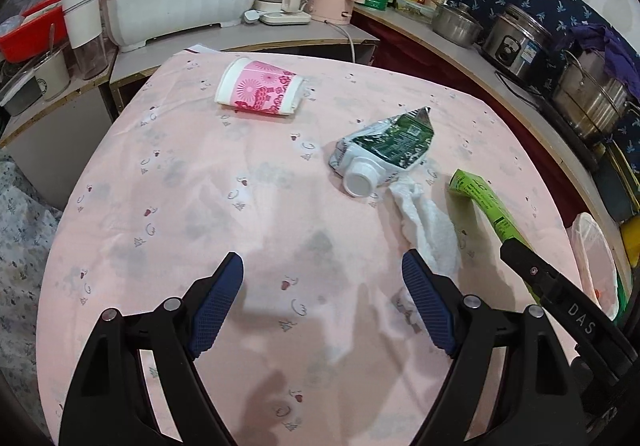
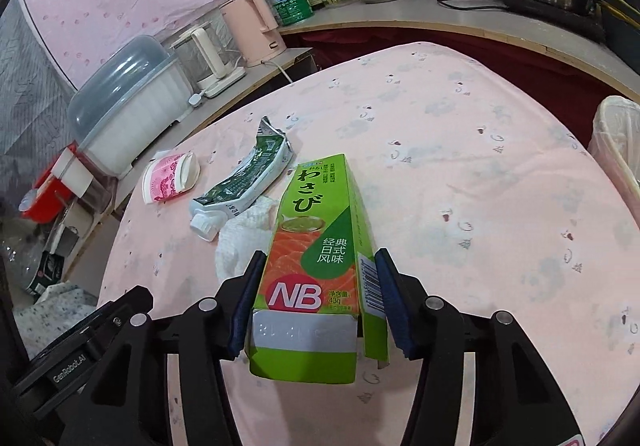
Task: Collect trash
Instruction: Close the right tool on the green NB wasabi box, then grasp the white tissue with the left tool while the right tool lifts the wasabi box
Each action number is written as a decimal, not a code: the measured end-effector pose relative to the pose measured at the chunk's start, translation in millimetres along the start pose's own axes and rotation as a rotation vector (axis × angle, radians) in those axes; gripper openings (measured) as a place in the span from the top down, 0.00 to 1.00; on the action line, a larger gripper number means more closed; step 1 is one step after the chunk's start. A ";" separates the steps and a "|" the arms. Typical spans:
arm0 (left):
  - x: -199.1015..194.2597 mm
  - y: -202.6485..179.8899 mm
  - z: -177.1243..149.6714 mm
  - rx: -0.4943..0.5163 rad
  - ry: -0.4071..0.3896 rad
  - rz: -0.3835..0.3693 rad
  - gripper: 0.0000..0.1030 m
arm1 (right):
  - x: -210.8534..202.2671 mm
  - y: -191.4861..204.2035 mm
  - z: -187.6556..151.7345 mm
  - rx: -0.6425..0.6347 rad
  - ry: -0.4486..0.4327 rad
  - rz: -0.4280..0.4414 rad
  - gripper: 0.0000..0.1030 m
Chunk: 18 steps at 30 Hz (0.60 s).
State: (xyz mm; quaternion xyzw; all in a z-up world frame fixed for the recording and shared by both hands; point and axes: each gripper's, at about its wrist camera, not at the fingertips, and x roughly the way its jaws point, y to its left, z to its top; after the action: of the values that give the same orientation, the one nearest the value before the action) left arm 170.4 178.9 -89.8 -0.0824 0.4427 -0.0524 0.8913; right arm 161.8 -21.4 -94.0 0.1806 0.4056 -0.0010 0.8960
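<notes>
Pink cloth covers the table (image 1: 180,174), my landmark. On it lie a cup (image 1: 260,91) at the far side, a crushed pouch (image 1: 384,150) mid-table and a tissue (image 1: 428,222) touching the pouch. My right gripper (image 2: 320,298) clamps the wasabi box (image 2: 320,242) above the table; my left gripper (image 1: 322,298) hangs wide and empty. A lined bin (image 2: 618,142) stands off the table's right edge (only my right view shows its wall). I judge one item is in hand and three remain

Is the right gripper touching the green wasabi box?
Touching: the right wrist view shows the right gripper with both pads pressed on the green wasabi box.
</notes>
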 end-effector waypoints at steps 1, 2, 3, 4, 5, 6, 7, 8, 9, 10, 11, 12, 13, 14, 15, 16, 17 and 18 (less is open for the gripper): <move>0.6 -4.2 -0.7 0.006 0.003 -0.006 0.25 | -4.5 -7.4 -0.3 0.012 -0.006 -0.003 0.49; 1.2 -8.8 -1.8 0.012 0.007 -0.015 0.25 | -7.0 -13.9 -0.6 0.024 -0.011 -0.007 0.49; 2.1 -13.1 -3.0 0.015 0.011 -0.025 0.25 | -9.7 -20.8 -0.3 0.039 -0.015 -0.013 0.49; 3.2 -18.0 -4.5 0.018 0.016 -0.035 0.25 | -11.5 -26.0 -0.3 0.049 -0.017 -0.017 0.49; 5.0 -23.1 -5.9 0.022 0.022 -0.048 0.25 | -13.6 -32.7 -0.6 0.060 -0.019 -0.023 0.49; 7.1 -27.4 -7.0 0.026 0.030 -0.059 0.26 | -14.6 -37.7 -1.0 0.068 -0.021 -0.027 0.49; 9.1 -31.5 -8.4 0.028 0.036 -0.066 0.27 | -16.2 -42.4 -1.4 0.074 -0.022 -0.031 0.49; 11.6 -35.2 -9.3 0.030 0.043 -0.074 0.30 | -17.9 -47.3 -1.9 0.081 -0.024 -0.034 0.49; 14.0 -39.3 -10.9 0.030 0.049 -0.084 0.34 | -18.7 -50.4 -2.5 0.086 -0.024 -0.036 0.49; 17.5 -43.4 -11.2 0.027 0.059 -0.093 0.36 | -19.6 -53.8 -2.4 0.090 -0.024 -0.037 0.49; 21.3 -46.4 -11.1 0.026 0.068 -0.103 0.40 | -20.3 -57.3 -2.8 0.095 -0.025 -0.038 0.49; 25.1 -48.4 -10.2 0.024 0.075 -0.111 0.43 | -20.9 -59.5 -3.3 0.099 -0.025 -0.038 0.49; 28.2 -51.1 -9.8 0.021 0.080 -0.114 0.44 | -21.1 -62.2 -3.9 0.103 -0.023 -0.037 0.49; 31.8 -53.1 -9.0 0.018 0.084 -0.115 0.48 | -20.7 -63.6 -3.9 0.106 -0.022 -0.037 0.49; 36.2 -54.7 -7.8 0.016 0.090 -0.118 0.53 | -20.5 -65.2 -4.0 0.109 -0.021 -0.036 0.49; 40.0 -55.4 -6.5 0.013 0.098 -0.121 0.56 | -20.2 -66.7 -4.3 0.112 -0.021 -0.035 0.49; 43.5 -55.6 -5.8 0.009 0.106 -0.124 0.61 | -19.8 -68.4 -4.6 0.115 -0.020 -0.034 0.49; 47.0 -55.5 -5.0 0.007 0.112 -0.128 0.69 | -19.1 -70.1 -4.7 0.116 -0.018 -0.032 0.49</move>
State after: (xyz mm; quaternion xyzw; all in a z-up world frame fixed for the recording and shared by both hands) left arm 193.6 116.1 -118.7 -0.1045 0.4856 -0.1151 0.8602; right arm 135.2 -88.2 -105.6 0.2259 0.3994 -0.0405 0.8876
